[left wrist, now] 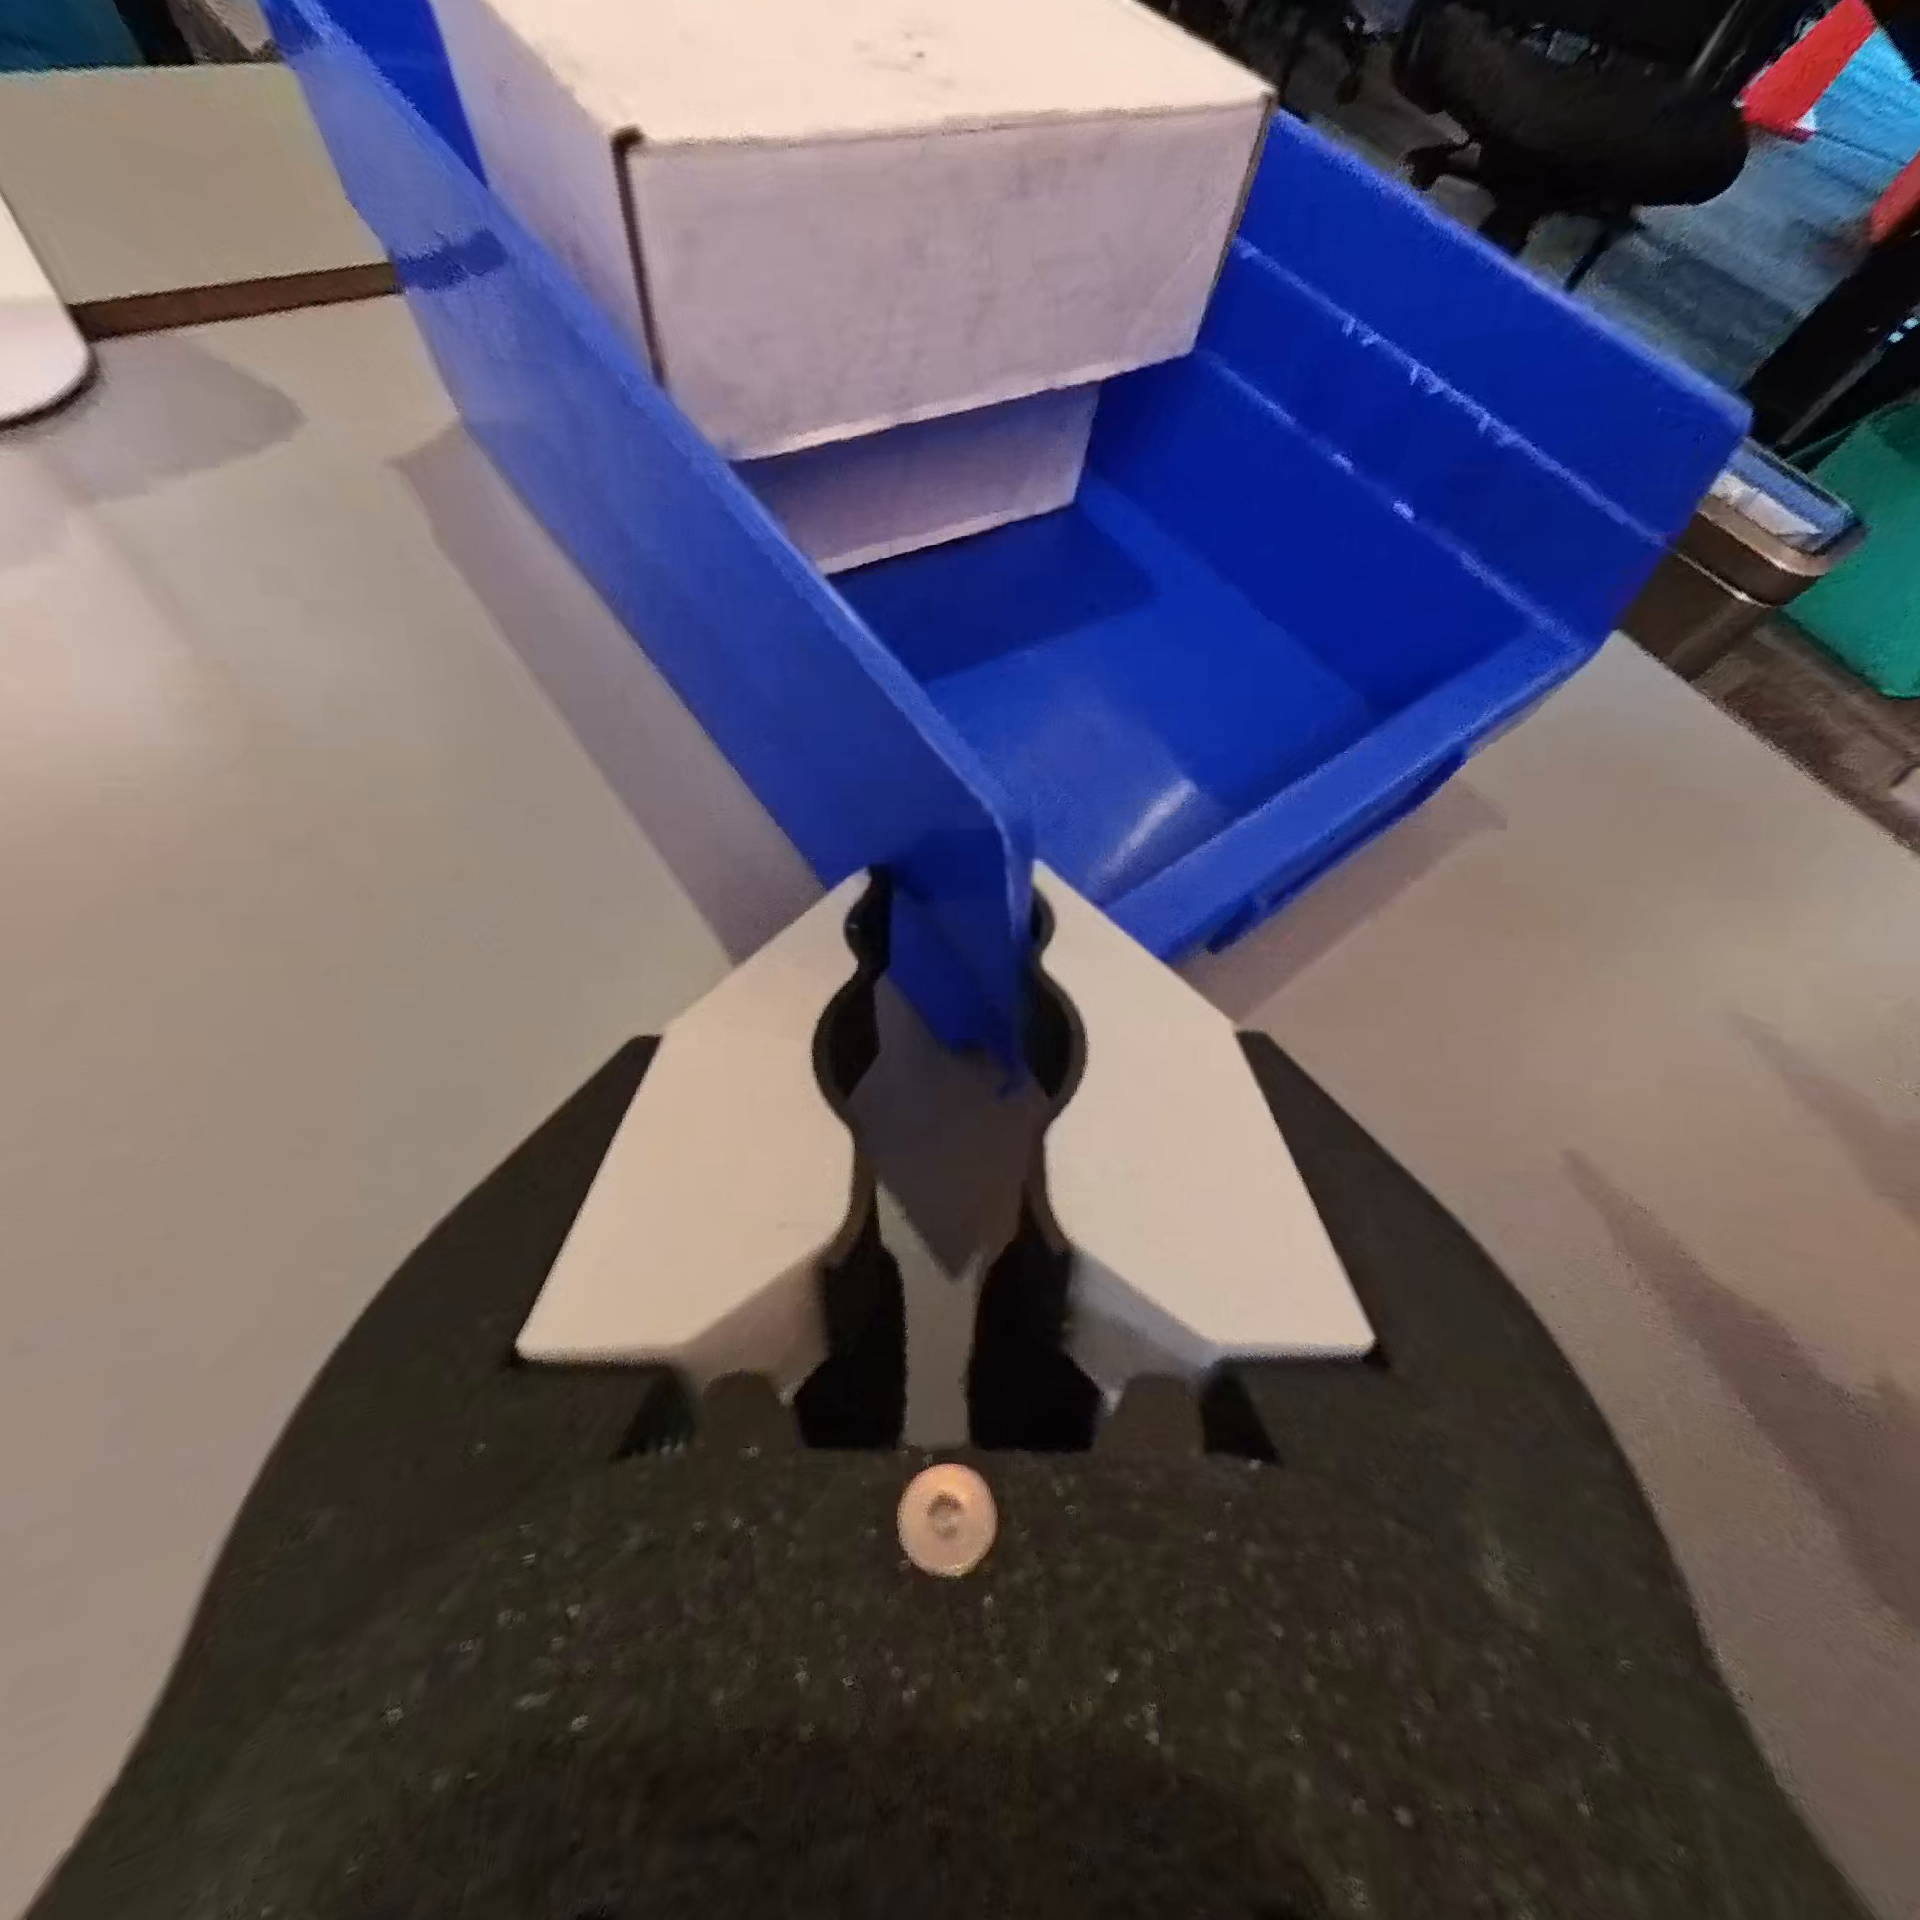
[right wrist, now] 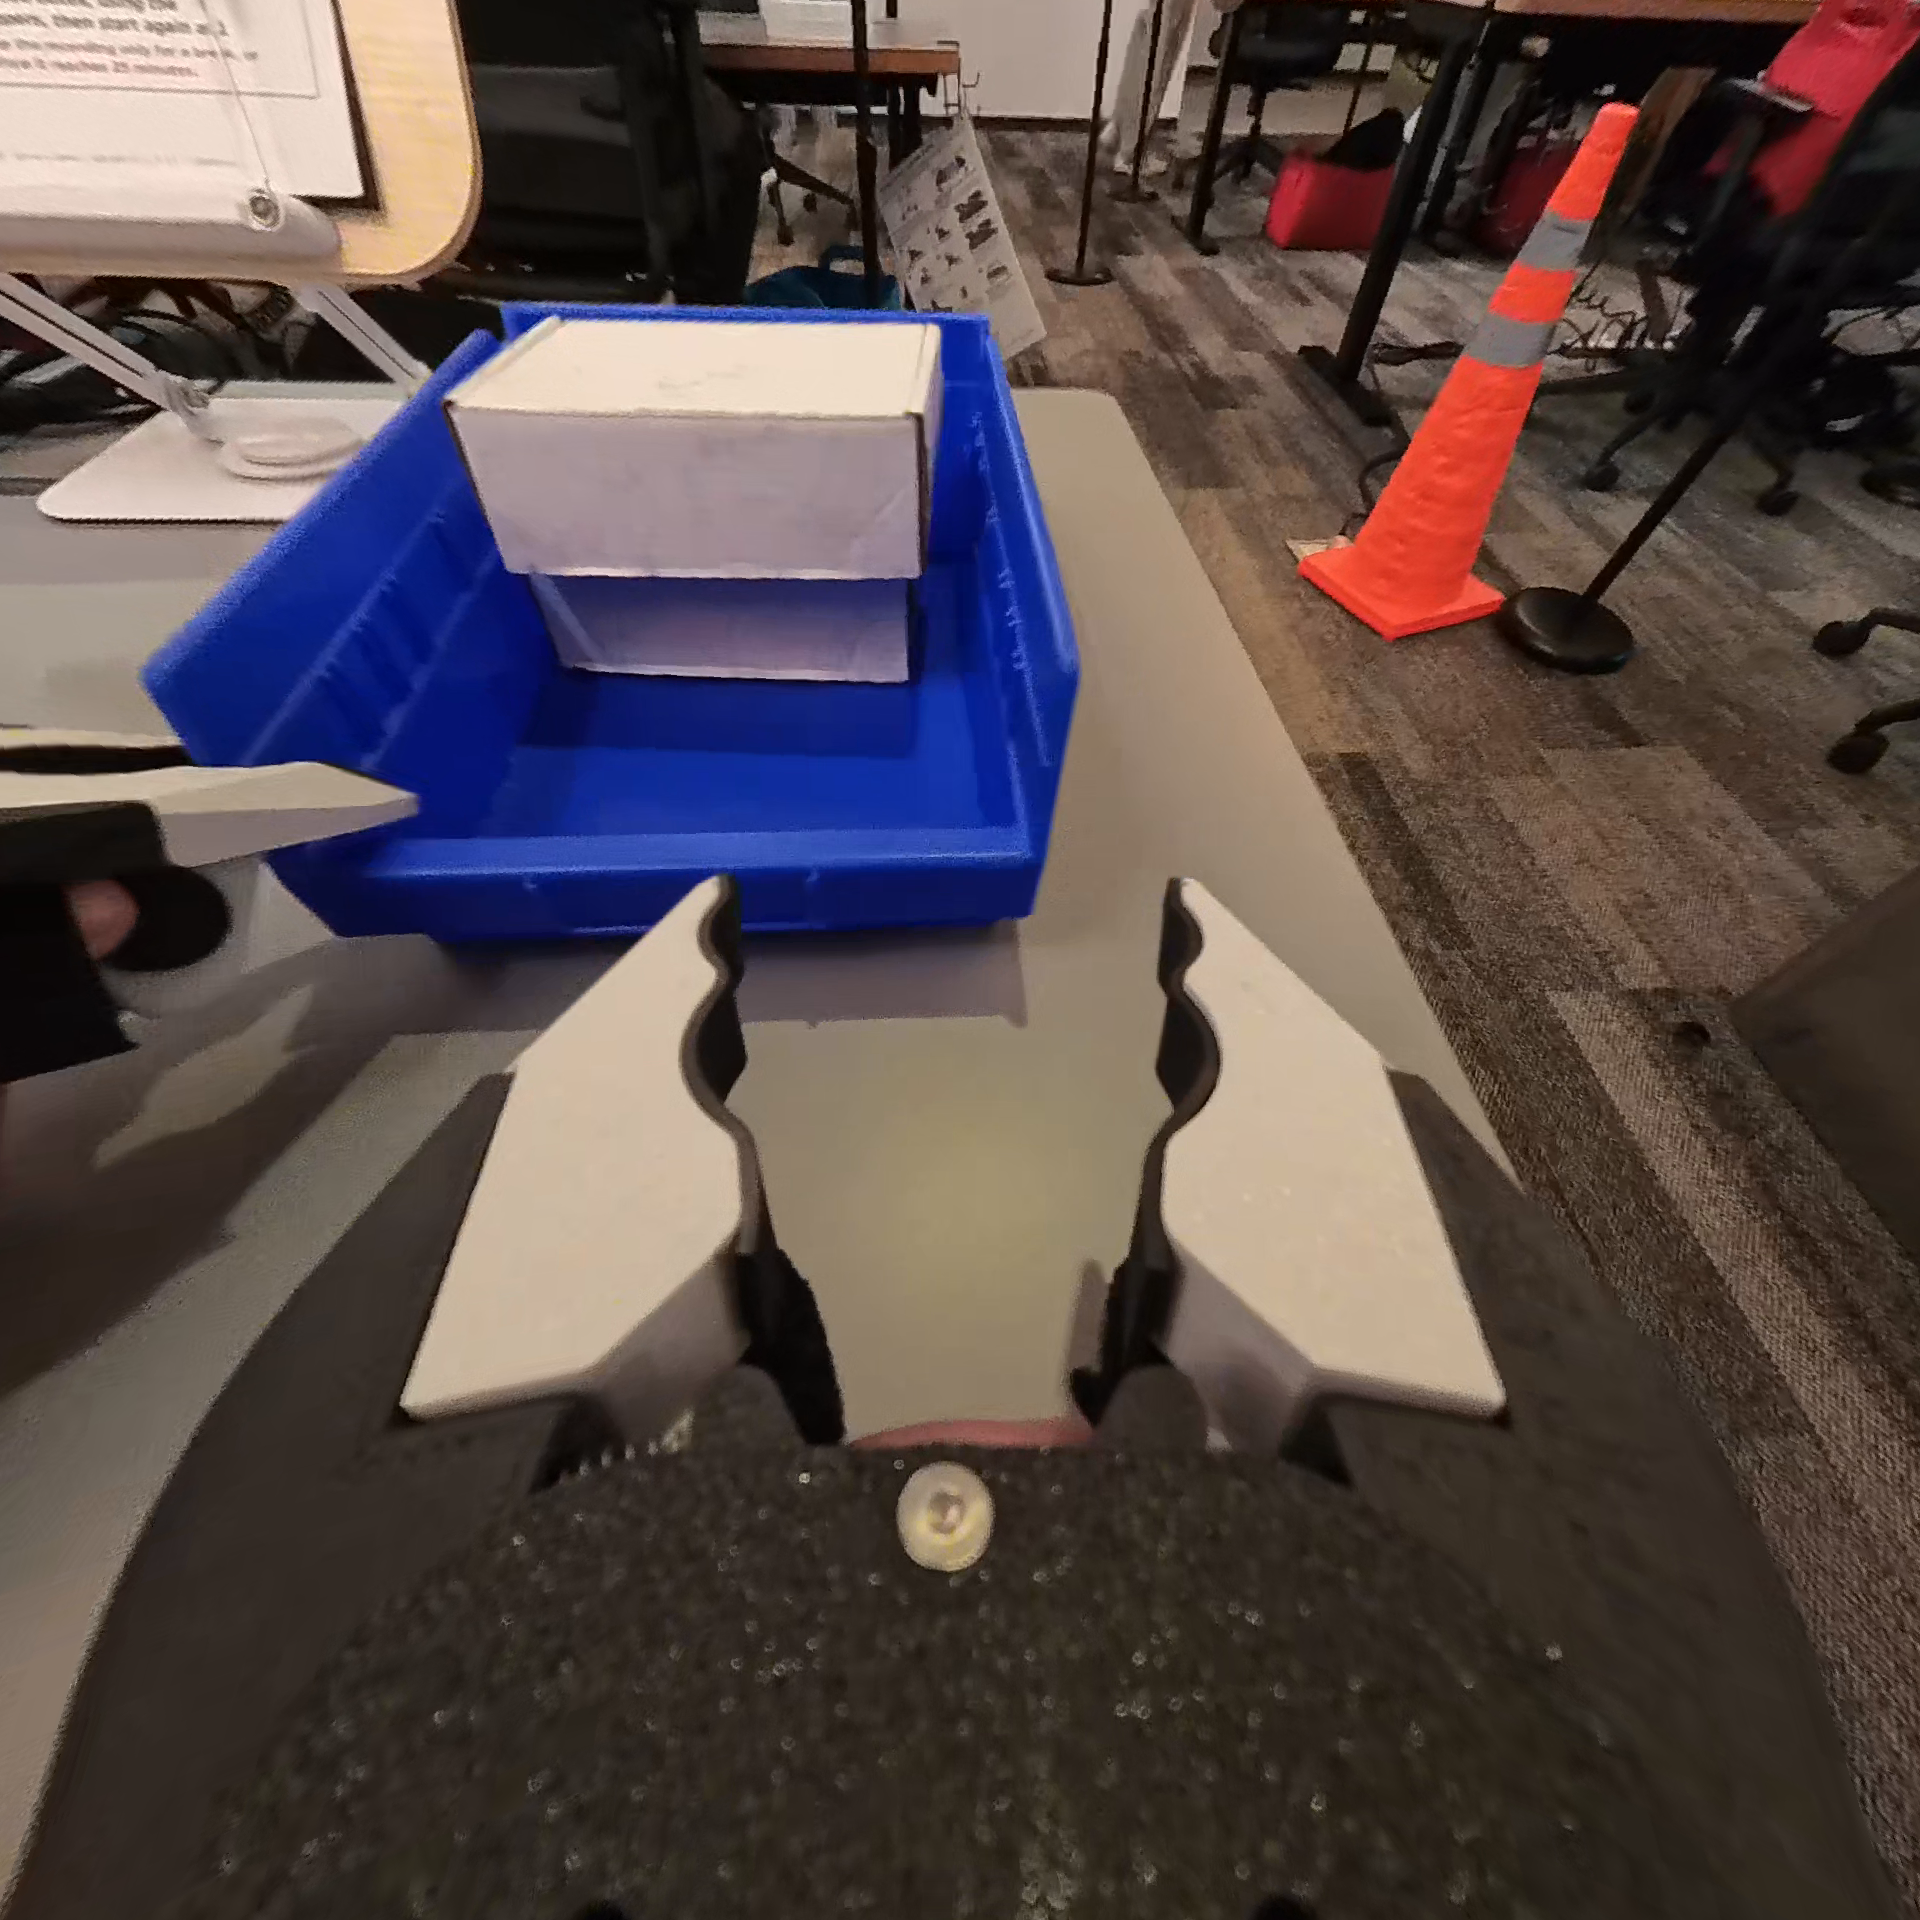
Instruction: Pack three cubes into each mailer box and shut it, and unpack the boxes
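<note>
This looks like an open office or lab workspace. Beyond the grey tabletop [right wrist: 1143, 644] lie striped carpet floor [right wrist: 1558, 831], rolling office chairs [right wrist: 1870, 675], other desks [right wrist: 1475, 62] and an orange traffic cone [right wrist: 1475, 436]. A tilted stand [right wrist: 208, 135] holds a printed sheet.

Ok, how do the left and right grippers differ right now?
The left gripper is shut on the blue bin, pinching its near left corner wall; the right gripper is open and holds nothing. The left one touches the bin, while the right one hangs over the bare table in front of it, apart from the bin. Both have grey fingers with black wavy pads and point toward the bin holding two stacked white mailer boxes.
</note>
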